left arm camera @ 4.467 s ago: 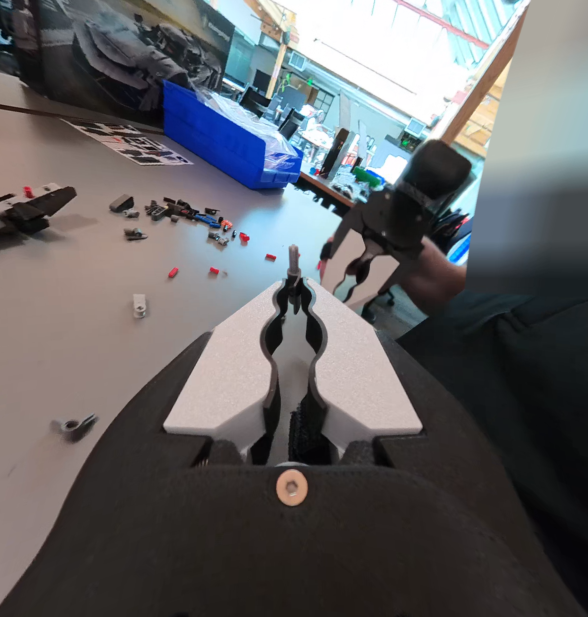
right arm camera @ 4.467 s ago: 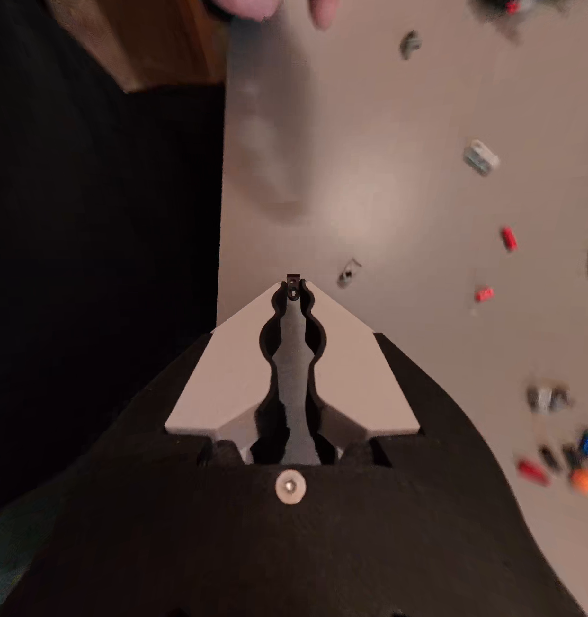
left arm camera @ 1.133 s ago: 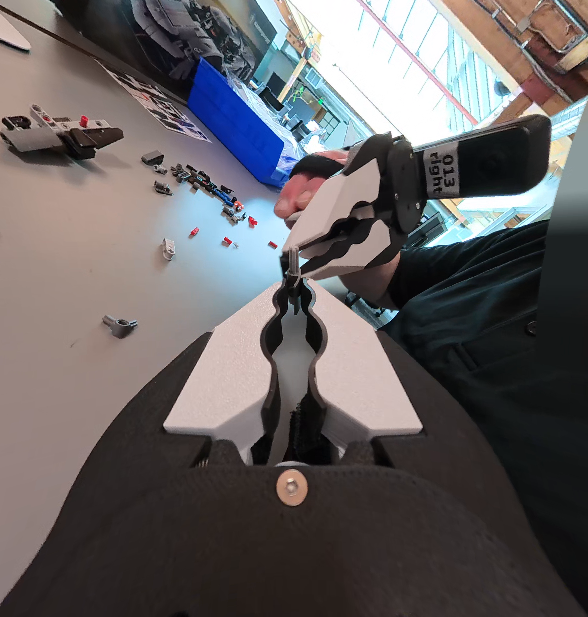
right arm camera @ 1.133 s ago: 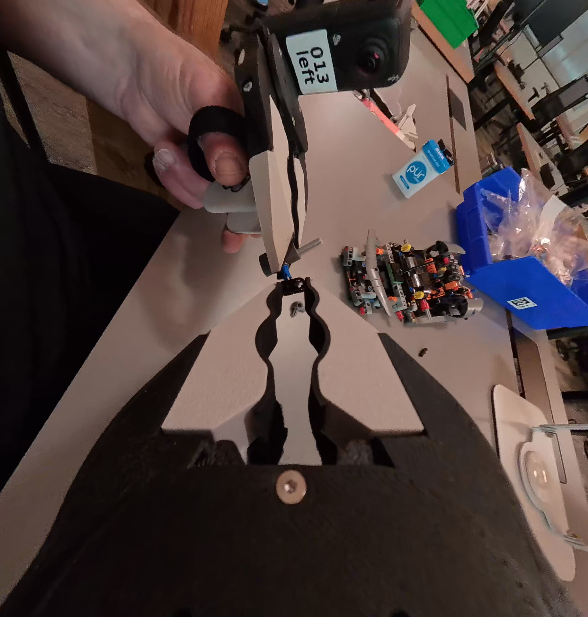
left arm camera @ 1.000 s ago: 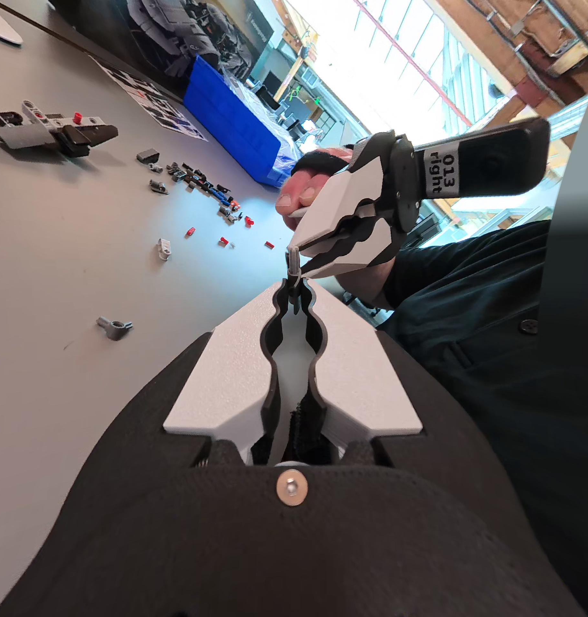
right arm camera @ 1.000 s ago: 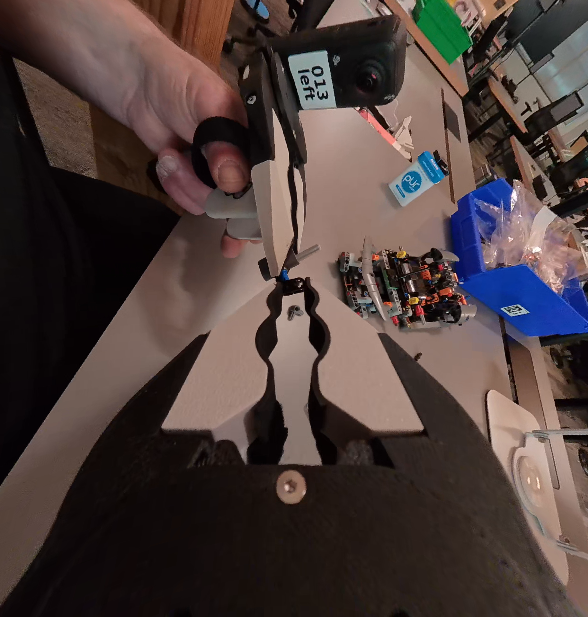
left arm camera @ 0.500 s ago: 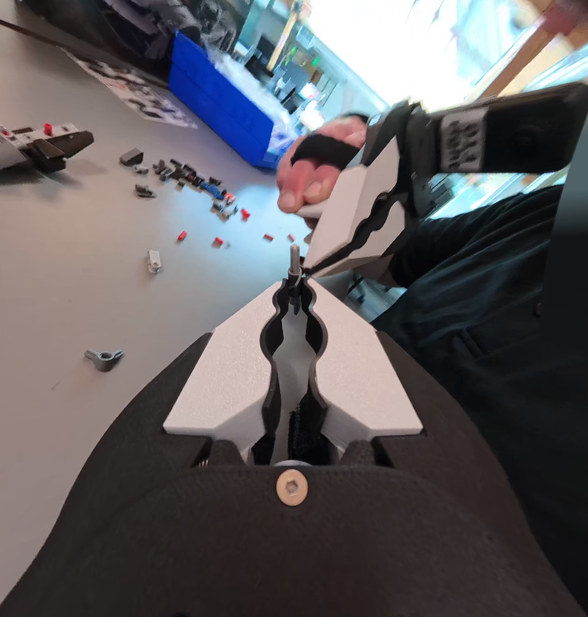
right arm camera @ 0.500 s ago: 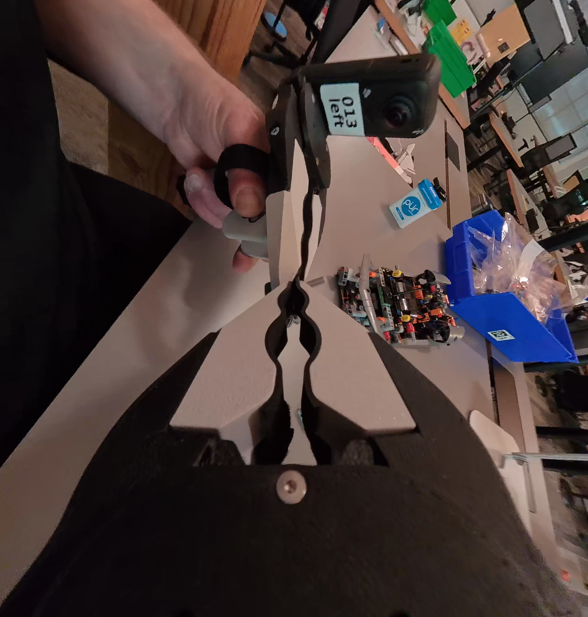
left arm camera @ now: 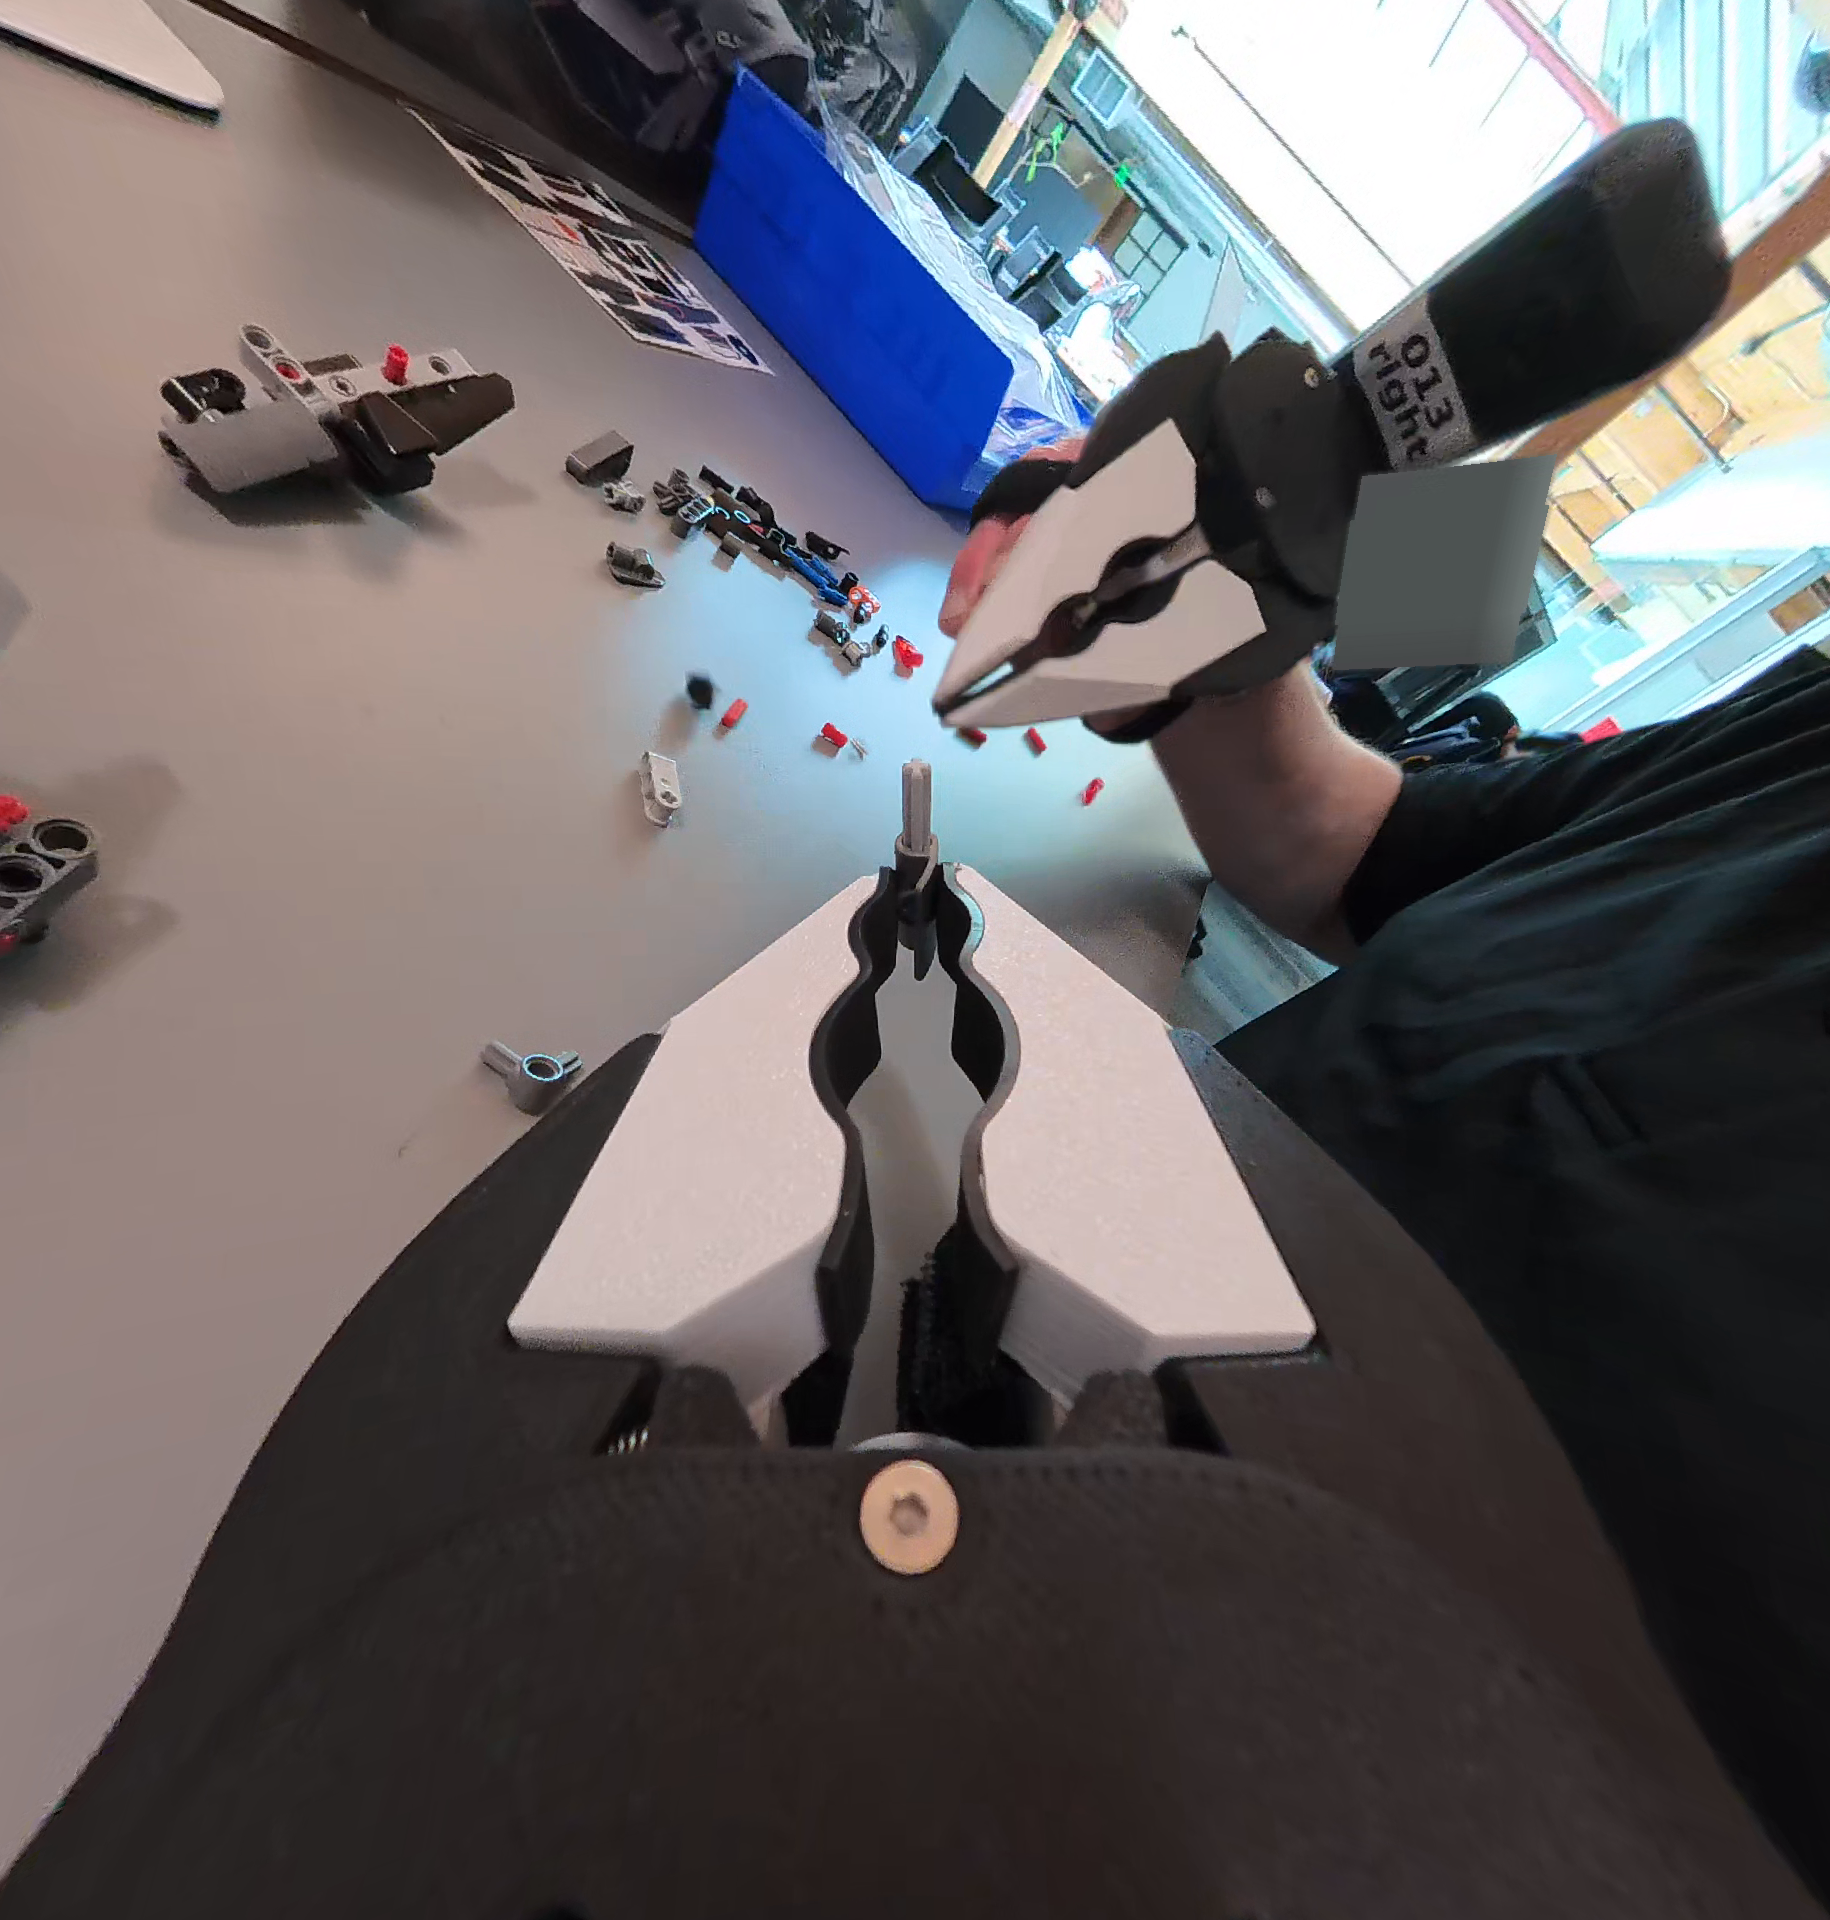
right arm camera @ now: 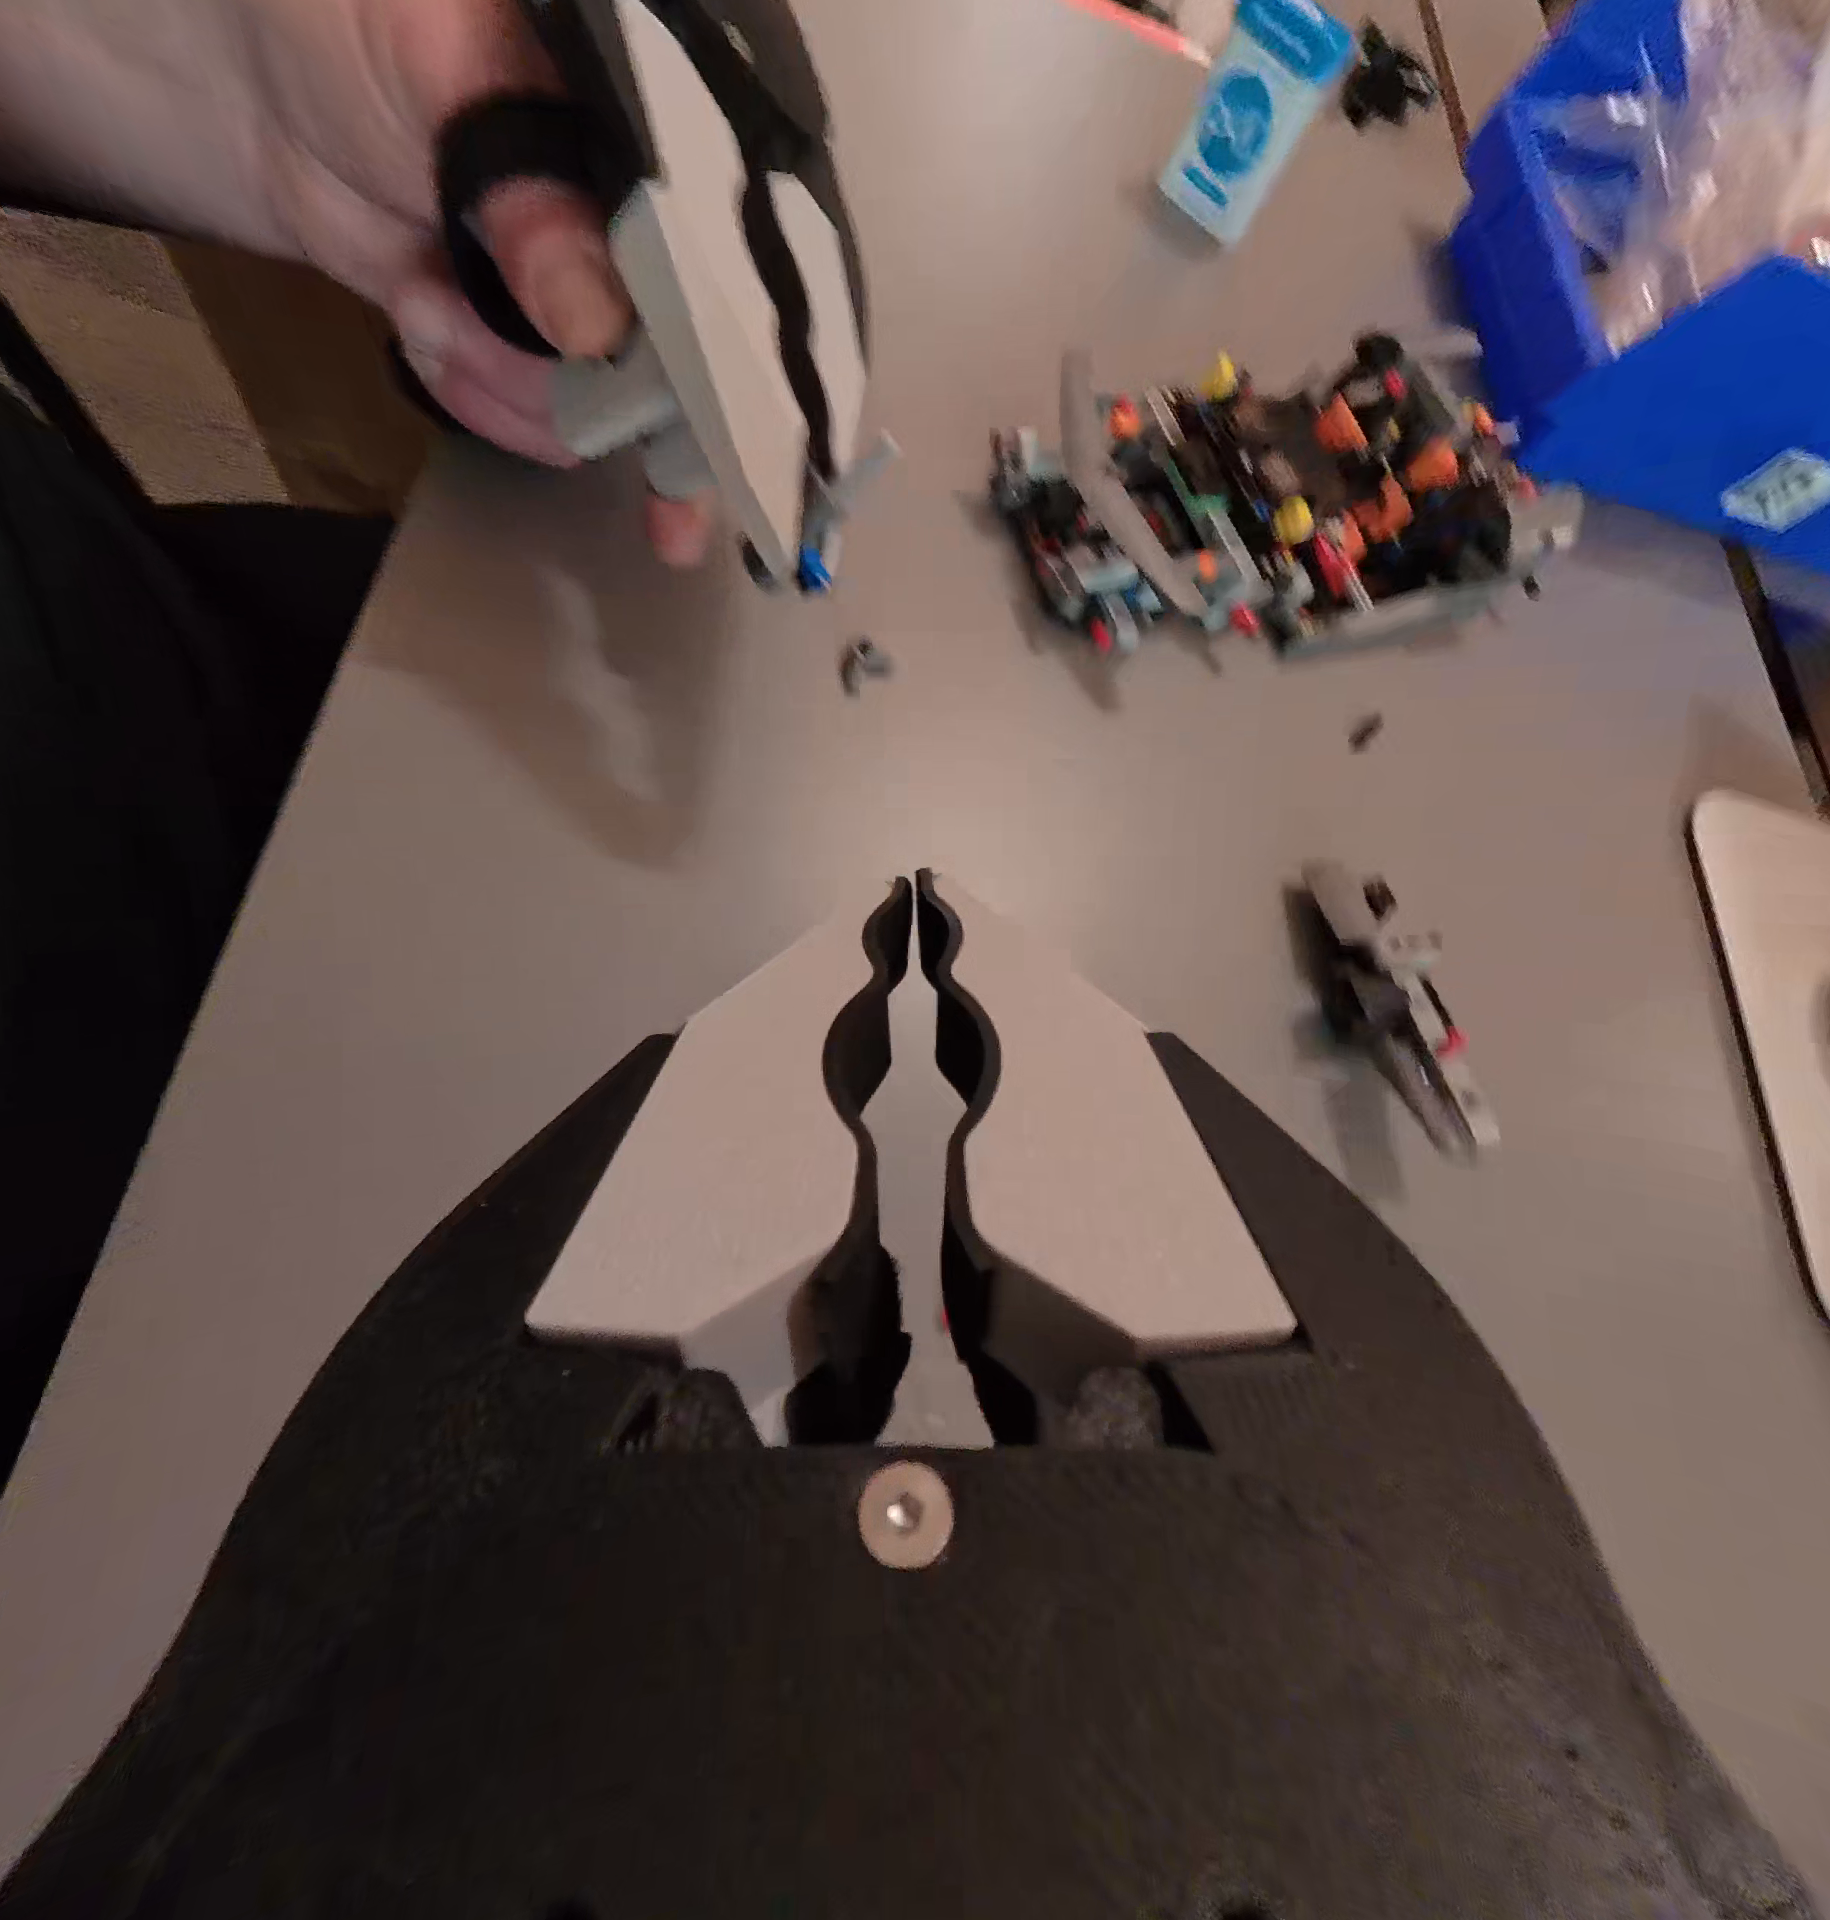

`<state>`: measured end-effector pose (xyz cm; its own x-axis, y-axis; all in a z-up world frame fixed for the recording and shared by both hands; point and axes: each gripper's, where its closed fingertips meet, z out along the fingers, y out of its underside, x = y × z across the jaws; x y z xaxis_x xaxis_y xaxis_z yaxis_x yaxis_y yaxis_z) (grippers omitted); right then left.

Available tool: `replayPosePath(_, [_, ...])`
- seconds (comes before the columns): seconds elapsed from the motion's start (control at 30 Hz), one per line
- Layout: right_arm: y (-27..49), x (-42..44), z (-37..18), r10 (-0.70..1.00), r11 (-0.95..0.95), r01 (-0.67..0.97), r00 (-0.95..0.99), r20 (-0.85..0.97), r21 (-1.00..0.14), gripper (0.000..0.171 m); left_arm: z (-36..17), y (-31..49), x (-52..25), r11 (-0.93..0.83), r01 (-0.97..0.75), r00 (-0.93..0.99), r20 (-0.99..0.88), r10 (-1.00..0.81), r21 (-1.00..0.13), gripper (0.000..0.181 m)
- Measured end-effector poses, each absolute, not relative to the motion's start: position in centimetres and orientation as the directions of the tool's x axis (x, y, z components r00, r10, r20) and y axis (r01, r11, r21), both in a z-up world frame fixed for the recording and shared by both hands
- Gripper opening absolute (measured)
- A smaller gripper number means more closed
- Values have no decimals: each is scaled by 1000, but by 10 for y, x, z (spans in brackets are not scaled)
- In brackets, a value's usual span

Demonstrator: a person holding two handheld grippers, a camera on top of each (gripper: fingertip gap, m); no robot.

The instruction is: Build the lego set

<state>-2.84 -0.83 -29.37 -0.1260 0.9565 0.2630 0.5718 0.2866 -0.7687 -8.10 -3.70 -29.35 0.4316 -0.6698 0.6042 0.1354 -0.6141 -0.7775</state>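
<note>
The grey table point(left arm camera: 267, 935) carried everything, with a blue bin point(left arm camera: 849, 301) of clear bags at its far edge. In the right wrist view a large, many-coloured lego assembly point(right arm camera: 1275, 499) sat near that bin point(right arm camera: 1669, 343), and a smaller grey-and-black sub-assembly point(right arm camera: 1399, 1008) lay closer to the camera, blurred. The left wrist view showed another grey-and-black sub-assembly point(left arm camera: 329, 416) well away from the grippers, and a scatter of small dark and red loose pieces point(left arm camera: 776, 582) between it and the bin. A single grey connector point(left arm camera: 532, 1070) lay just beside the left gripper's body.

The left gripper point(left arm camera: 916, 894) pinched a short grey axle piece point(left arm camera: 916, 821) at its very tips, the piece standing out past the fingers above the table. The right gripper point(left arm camera: 942, 707) hung near it but apart, tips pressed together with nothing between them; its own view point(right arm camera: 913, 883) showed the same narrow slit
</note>
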Motion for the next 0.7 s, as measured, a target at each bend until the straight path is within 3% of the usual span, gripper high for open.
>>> replayPosePath(0.17, [19,17,-306,984,127,658,10,177,-742,22,-296,-37,-80,-596,101,452,571,-686,-796,5])
replayPosePath(0.37, [59,29,-318,967,96,749,85,239,-656,29,-296,-32,-81,-586,88,461,555,-693,-805,5])
replayPosePath(0.7, [150,15,-346,975,-43,811,162,152,-584,30,-294,-31,-84,-571,93,482,538,-691,-816,5])
